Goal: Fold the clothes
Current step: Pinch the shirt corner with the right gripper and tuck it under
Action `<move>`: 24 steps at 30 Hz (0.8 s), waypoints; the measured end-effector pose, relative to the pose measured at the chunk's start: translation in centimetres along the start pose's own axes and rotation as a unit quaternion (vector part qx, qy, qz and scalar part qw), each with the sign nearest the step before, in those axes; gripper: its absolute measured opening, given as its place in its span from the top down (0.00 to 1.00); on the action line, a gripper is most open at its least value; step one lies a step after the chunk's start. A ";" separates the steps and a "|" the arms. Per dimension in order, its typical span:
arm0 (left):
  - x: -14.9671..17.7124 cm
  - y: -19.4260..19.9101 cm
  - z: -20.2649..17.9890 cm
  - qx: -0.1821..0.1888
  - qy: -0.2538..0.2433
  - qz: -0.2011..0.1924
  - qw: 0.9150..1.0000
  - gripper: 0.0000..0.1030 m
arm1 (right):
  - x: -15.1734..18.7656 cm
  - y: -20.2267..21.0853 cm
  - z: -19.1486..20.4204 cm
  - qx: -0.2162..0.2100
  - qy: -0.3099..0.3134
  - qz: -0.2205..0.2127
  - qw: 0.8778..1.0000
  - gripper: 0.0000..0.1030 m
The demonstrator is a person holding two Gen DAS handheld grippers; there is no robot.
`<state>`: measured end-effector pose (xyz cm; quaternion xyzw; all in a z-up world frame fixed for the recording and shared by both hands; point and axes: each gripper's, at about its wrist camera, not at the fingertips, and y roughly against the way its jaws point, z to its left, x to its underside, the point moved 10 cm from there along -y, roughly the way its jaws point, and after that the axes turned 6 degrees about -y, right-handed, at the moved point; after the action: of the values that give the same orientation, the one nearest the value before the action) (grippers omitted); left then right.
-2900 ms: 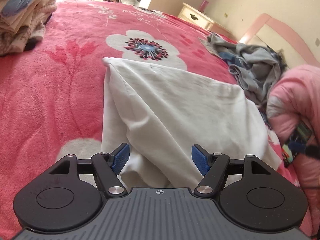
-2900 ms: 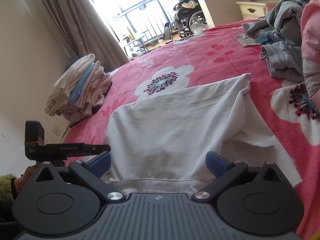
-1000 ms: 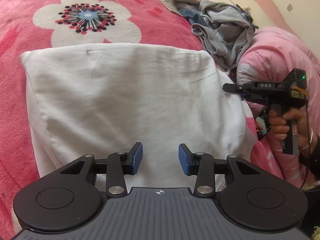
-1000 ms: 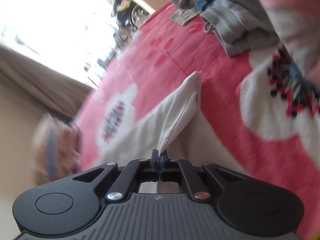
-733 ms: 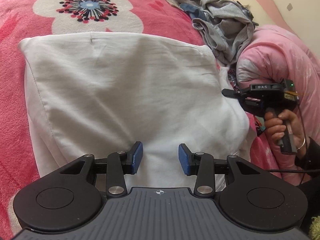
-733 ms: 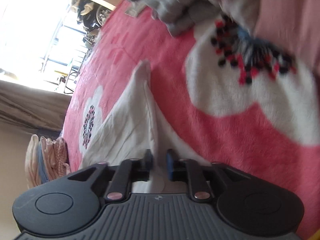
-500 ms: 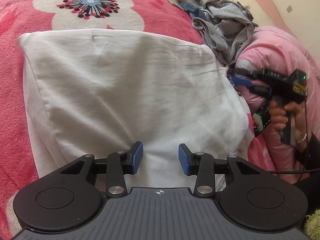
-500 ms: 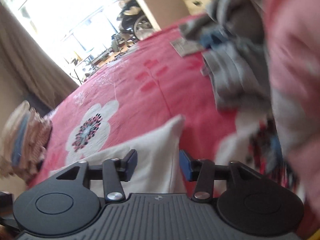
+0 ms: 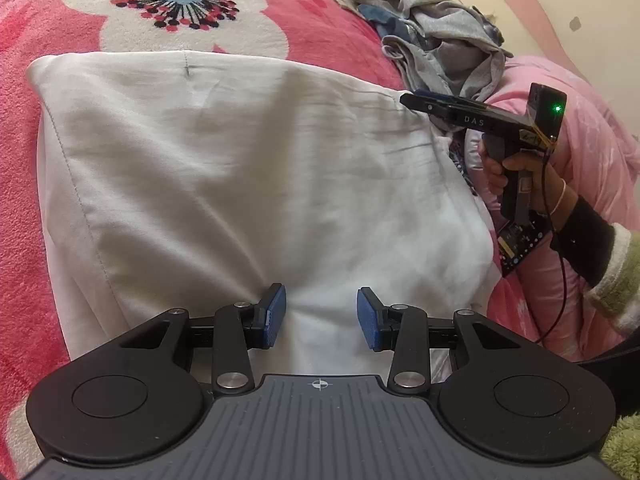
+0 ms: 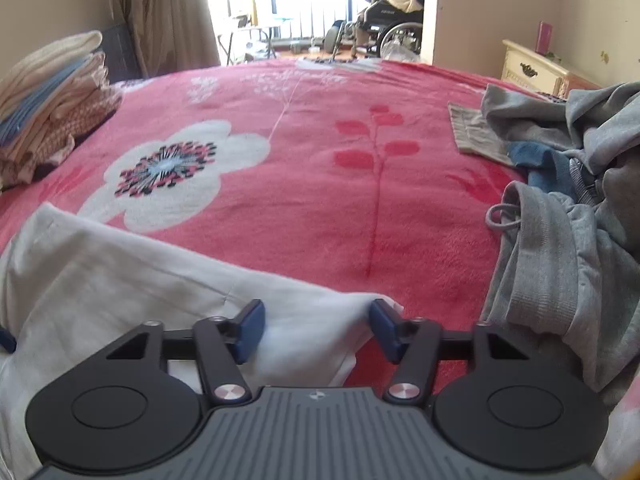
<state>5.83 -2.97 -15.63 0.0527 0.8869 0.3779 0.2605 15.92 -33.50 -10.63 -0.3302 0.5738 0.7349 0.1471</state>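
Observation:
A white garment (image 9: pixel 240 180) lies folded on the red flowered blanket (image 9: pixel 24 140). My left gripper (image 9: pixel 322 318) hovers over the garment's near edge, open, with bare cloth below the blue pads and nothing pinched. In the left wrist view my right gripper (image 9: pixel 416 100), held in a person's hand (image 9: pixel 516 168), reaches the garment's far right corner. In the right wrist view the right gripper (image 10: pixel 316 330) has its jaws apart and closing. The white garment's (image 10: pixel 120 280) corner lies between the pads, which do not press on it.
A heap of grey clothes (image 10: pixel 560 200) lies to the right, next to a pink quilt (image 9: pixel 580 140). A stack of folded laundry (image 10: pixel 48 100) sits at the bed's far left. Beyond the bed are a nightstand (image 10: pixel 536 68) and a wheelchair (image 10: pixel 392 28).
The right gripper let go of the white cloth edge, opened, rolled back to level and moved along to the garment's far right corner. The left gripper stayed put.

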 end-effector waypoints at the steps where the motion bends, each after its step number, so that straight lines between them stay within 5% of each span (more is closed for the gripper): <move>1: 0.0 0.0 0.1 0.001 0.002 0.000 1.000 0.62 | 0.2 -0.1 0.0 0.000 0.000 0.007 1.000 0.53; 5: -0.3 -0.2 0.1 0.006 0.007 0.000 1.000 0.62 | 0.8 -0.3 -0.1 0.001 -0.001 0.033 0.999 0.56; 9: -0.3 -0.3 0.2 0.007 0.007 -0.001 1.000 0.62 | 0.6 -0.1 -0.1 -0.024 -0.026 0.040 0.999 0.92; 13: -0.3 -0.4 0.3 0.009 0.008 -0.002 1.000 0.62 | -0.4 1.5 -1.0 -0.085 -0.140 0.029 0.986 0.95; 16: -0.3 -0.3 0.3 0.009 0.009 -0.003 1.000 0.62 | -1.0 2.4 -2.4 -0.169 -0.285 0.018 0.943 0.95; 19: -0.4 -0.4 0.3 0.010 0.009 -0.003 1.000 0.62 | 0.0 1.5 -4.4 -0.234 -0.436 0.033 0.869 0.95; 22: -0.4 -0.4 0.3 0.010 0.009 -0.003 1.000 0.62 | 1.8 0.1 -5.8 -0.252 -0.520 0.039 0.816 0.95; 24: -0.3 -0.4 0.3 0.010 0.009 -0.003 1.000 0.62 | 2.3 -0.4 -5.8 -0.235 -0.524 0.042 0.817 0.94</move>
<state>6.30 -3.13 -15.93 0.0490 0.8931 0.3689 0.2528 16.32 -39.23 -13.15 0.1048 0.2331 0.9149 0.3125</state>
